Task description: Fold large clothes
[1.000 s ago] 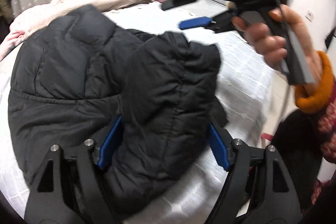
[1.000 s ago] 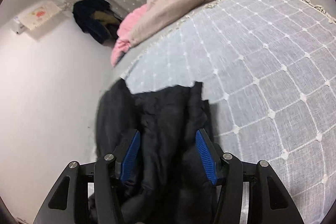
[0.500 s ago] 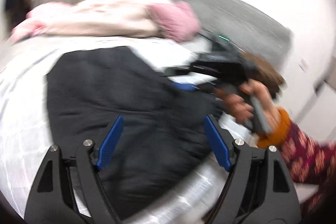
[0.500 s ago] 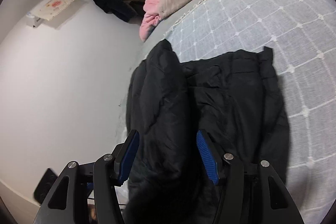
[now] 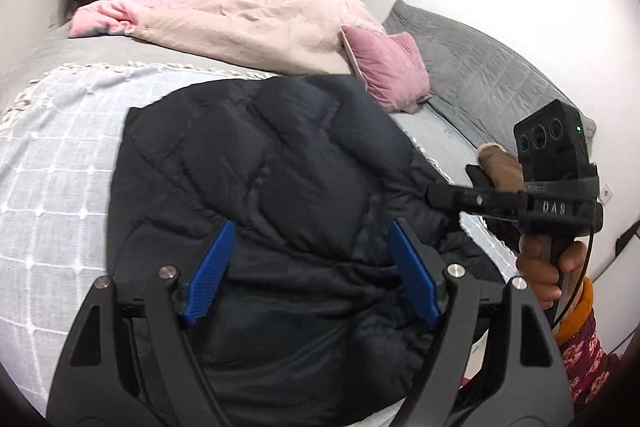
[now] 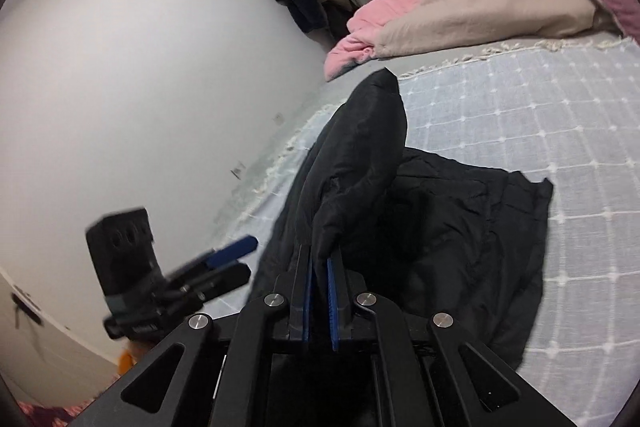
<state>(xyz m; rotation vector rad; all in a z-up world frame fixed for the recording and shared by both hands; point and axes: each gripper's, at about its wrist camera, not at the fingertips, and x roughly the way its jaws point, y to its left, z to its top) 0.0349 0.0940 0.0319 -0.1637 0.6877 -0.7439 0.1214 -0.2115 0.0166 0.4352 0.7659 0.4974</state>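
Now we pinch a fold of the one black padded jacket (image 6: 440, 227) in our right gripper (image 6: 320, 275), its jaws closed tight on the fabric, likely to lift that edge over. Our left gripper (image 5: 312, 267) hangs wide open above the jacket, gripping nothing. It lies on the near checked bedspread (image 6: 540, 115), with one pink cushion (image 5: 384, 67) far right.

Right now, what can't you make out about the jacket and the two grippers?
- Left wrist view: black jacket near hem, hidden behind left gripper.
- Left wrist view: right gripper fingertips, buried in the jacket.
- Right wrist view: left gripper, blurred.
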